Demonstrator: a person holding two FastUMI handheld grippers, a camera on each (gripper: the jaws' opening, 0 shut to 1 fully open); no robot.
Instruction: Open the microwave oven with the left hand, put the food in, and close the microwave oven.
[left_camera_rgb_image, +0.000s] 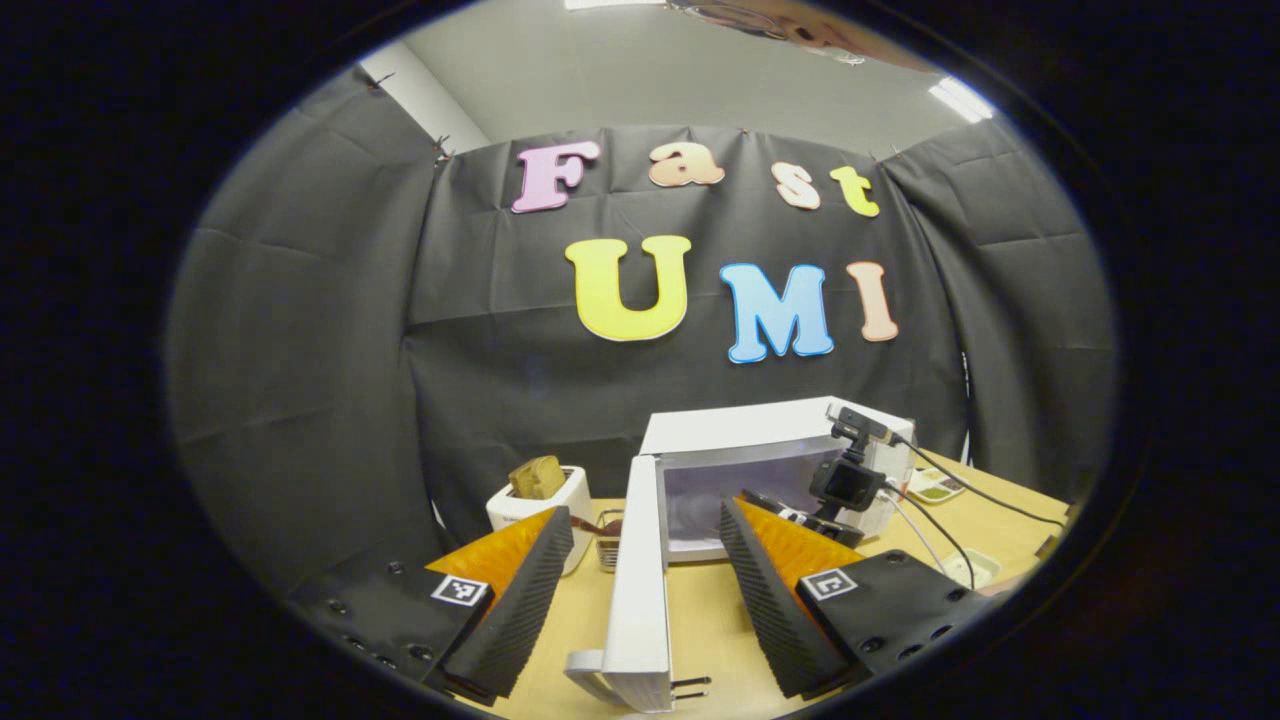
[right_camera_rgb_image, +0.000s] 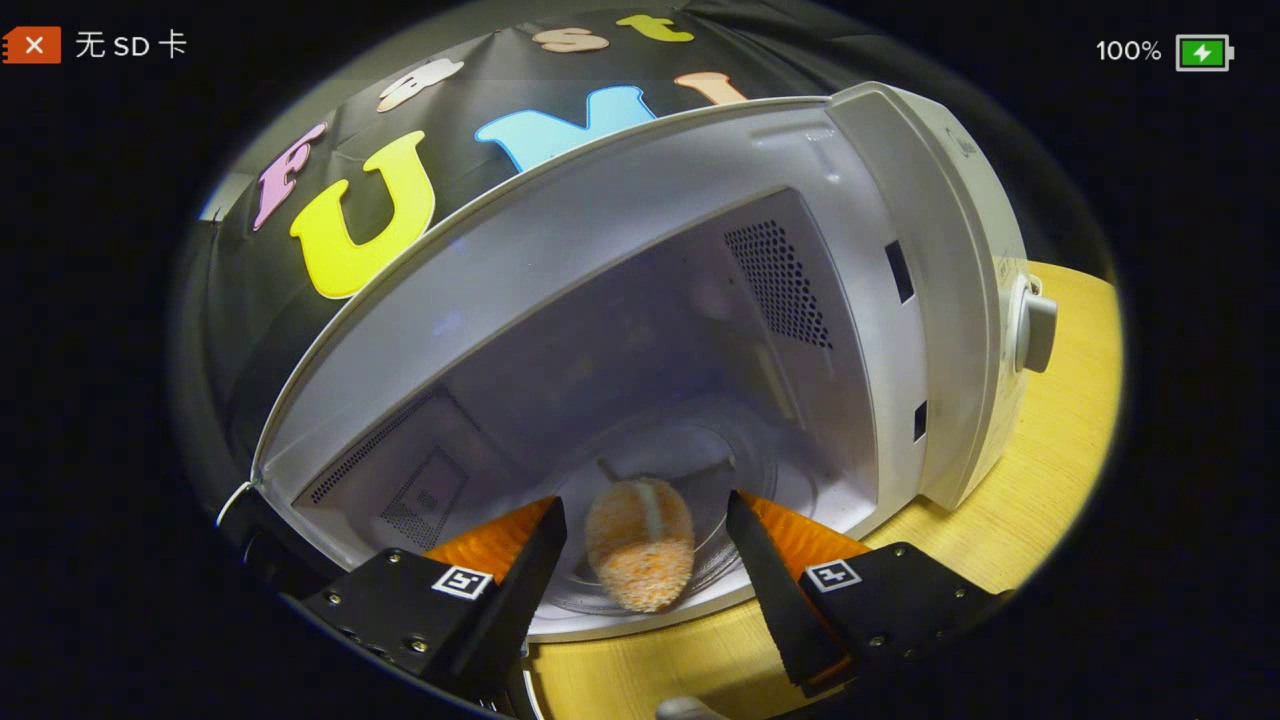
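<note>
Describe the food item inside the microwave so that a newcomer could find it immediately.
Find the white microwave on the wooden table; its door stands open. On the glass turntable inside lies the food, between the open right tongs. It is an oval, orange-and-white speckled lump, the one loose thing in there.

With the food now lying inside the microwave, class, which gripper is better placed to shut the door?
Left. Its open jaws straddle the door, while the right gripper sits open around the food.
</note>
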